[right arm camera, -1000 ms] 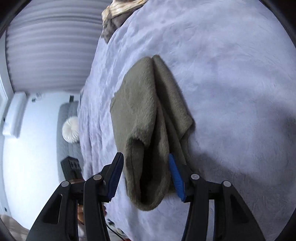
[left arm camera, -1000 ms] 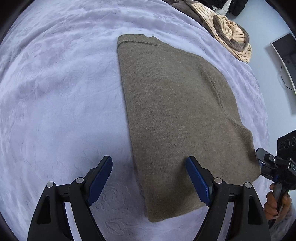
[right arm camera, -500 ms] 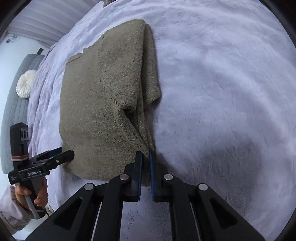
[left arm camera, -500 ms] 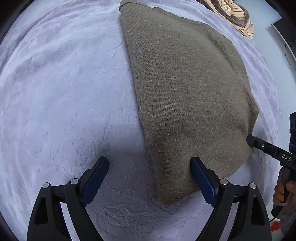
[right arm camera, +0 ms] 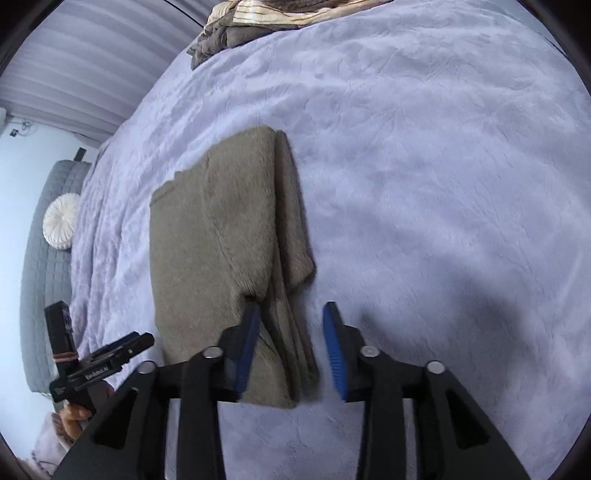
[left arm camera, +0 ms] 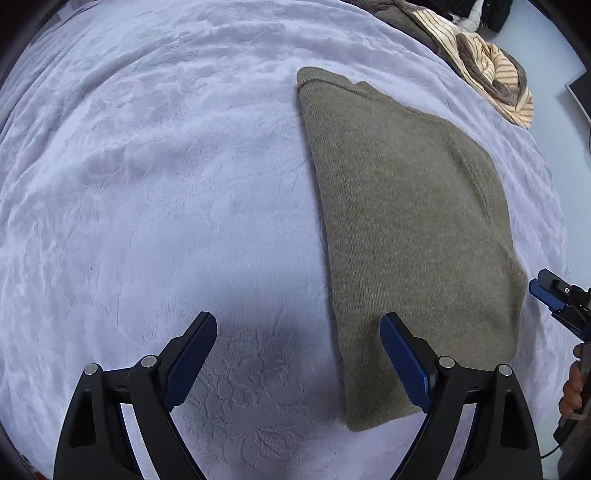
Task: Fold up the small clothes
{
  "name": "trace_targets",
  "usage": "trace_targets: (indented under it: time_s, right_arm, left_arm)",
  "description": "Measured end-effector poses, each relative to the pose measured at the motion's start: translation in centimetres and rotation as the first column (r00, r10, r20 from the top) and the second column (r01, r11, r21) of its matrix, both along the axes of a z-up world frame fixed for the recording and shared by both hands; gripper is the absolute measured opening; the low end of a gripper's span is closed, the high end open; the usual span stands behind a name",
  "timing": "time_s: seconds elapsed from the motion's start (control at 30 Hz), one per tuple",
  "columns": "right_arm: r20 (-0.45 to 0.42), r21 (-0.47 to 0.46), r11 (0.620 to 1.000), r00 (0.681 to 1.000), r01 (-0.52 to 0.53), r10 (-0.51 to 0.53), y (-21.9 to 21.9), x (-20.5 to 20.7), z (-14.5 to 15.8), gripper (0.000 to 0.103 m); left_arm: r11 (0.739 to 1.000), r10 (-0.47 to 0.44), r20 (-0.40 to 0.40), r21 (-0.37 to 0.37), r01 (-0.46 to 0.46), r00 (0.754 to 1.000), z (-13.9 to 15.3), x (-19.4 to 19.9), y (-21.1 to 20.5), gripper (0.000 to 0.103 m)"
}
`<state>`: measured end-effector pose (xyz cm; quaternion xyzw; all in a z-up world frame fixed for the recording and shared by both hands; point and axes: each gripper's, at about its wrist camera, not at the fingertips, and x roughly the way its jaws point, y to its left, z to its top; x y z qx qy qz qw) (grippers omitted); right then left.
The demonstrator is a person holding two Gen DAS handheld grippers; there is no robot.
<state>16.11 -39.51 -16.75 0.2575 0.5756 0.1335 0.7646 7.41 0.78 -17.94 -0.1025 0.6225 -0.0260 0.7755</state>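
An olive-brown knitted sweater (left arm camera: 406,229) lies folded flat on the lilac plush bedspread (left arm camera: 166,184). My left gripper (left arm camera: 299,365) is open and empty, its right finger over the sweater's near left corner. The right gripper shows at the right edge of the left wrist view (left arm camera: 554,295). In the right wrist view the sweater (right arm camera: 218,251) shows its stacked folded layers along its right edge. My right gripper (right arm camera: 291,350) is open, straddling that near right edge without holding it. The left gripper appears at the lower left of the right wrist view (right arm camera: 107,354).
A pile of striped cream and brown clothes (left arm camera: 491,66) lies at the far side of the bed, also in the right wrist view (right arm camera: 258,18). A grey quilted headboard with a round white cushion (right arm camera: 61,221) is at left. A dark screen (left arm camera: 581,96) stands beyond the bed.
My right gripper, shut on the sweater's folded edge half a second ago, has opened and let it go. My left gripper has drawn back and up; the sweater lies flat.
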Motion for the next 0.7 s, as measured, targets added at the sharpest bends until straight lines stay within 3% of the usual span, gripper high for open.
trace_targets:
  time_s: [0.1, 0.13, 0.2, 0.27, 0.33, 0.47, 0.6, 0.7]
  right_arm:
    - [0.028, 0.013, 0.999, 0.999, -0.032, 0.031, 2.0, 3.0, 0.1, 0.045]
    - [0.029, -0.009, 0.999, 0.998, -0.048, 0.048, 2.8, 3.7, 0.1, 0.038]
    - [0.008, -0.124, 0.987, 0.994, -0.105, 0.107, 4.3, 4.9, -0.4, 0.028]
    - [-0.032, -0.273, 0.945, 0.984, -0.18, 0.178, 5.8, 5.4, -2.1, 0.027]
    - [-0.043, -0.337, 0.914, 0.974, -0.225, 0.224, 6.2, 5.4, -3.5, 0.027]
    - [-0.028, -0.304, 0.935, 0.983, -0.183, 0.183, 4.8, 4.6, -2.7, 0.027]
    - [-0.028, -0.177, 0.975, 0.991, -0.131, 0.128, 2.1, 3.3, -2.0, 0.032]
    - [-0.049, -0.071, 0.993, 0.995, -0.096, 0.092, 0.2, 2.7, -2.2, 0.048]
  left_arm:
    - [0.999, 0.036, 0.016, -0.025, -0.035, 0.999, 0.3, 1.5, 0.1, 0.091]
    - [0.999, 0.042, 0.024, -0.028, -0.042, 0.999, 0.4, 1.9, 0.1, 0.091]
    - [0.998, 0.052, 0.028, -0.03, -0.051, 0.998, 0.3, 2.7, 0.0, 0.091]
    - [0.998, 0.059, 0.013, -0.024, -0.058, 0.998, -0.4, 3.6, -0.8, 0.091]
    - [0.998, 0.056, -0.005, -0.012, -0.056, 0.998, -0.8, 4.0, -1.6, 0.091]
    - [0.999, 0.047, 0.001, -0.007, -0.047, 0.999, -0.8, 4.1, -2.1, 0.091]
    - [0.998, 0.058, -0.013, -0.019, -0.059, 0.998, -0.9, 4.2, -1.5, 0.091]
    - [0.998, 0.059, -0.016, -0.017, -0.059, 0.998, -0.9, 4.0, -1.0, 0.091]
